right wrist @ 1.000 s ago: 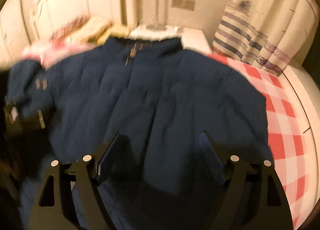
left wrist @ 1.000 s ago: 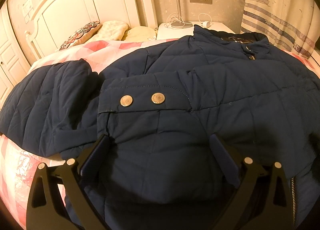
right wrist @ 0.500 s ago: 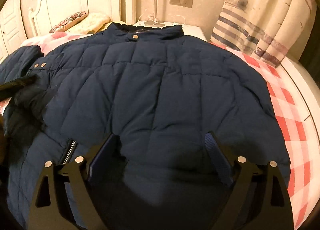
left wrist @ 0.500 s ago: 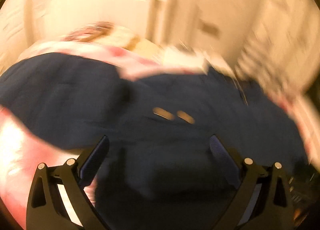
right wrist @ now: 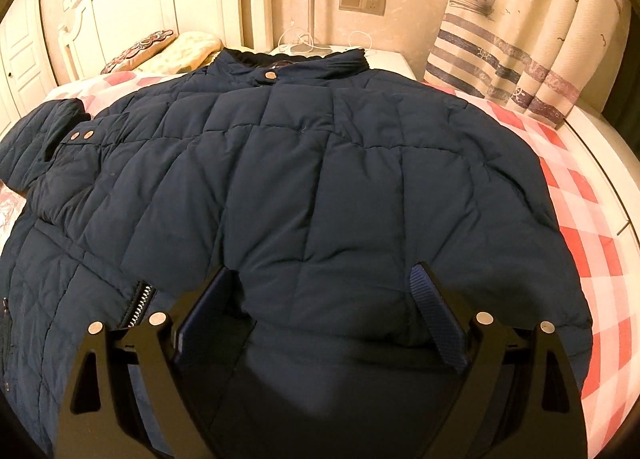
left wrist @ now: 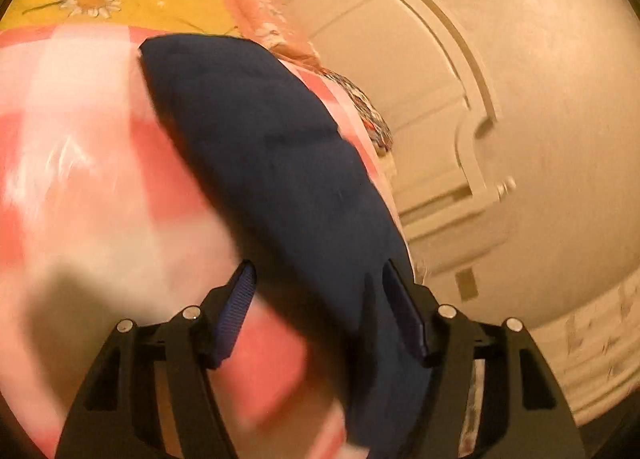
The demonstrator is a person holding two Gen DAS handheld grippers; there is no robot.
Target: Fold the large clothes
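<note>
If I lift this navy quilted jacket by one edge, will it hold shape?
Probably not: the jacket sags into soft folds on the bed, so it should droop. Its puffy quilting looks bulky yet light. The smooth shell may slip.

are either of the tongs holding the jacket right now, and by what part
The right tongs are open over the navy jacket, holding nothing. The left tongs straddle its sleeve without clamping it; blur prevents certainty.
</note>
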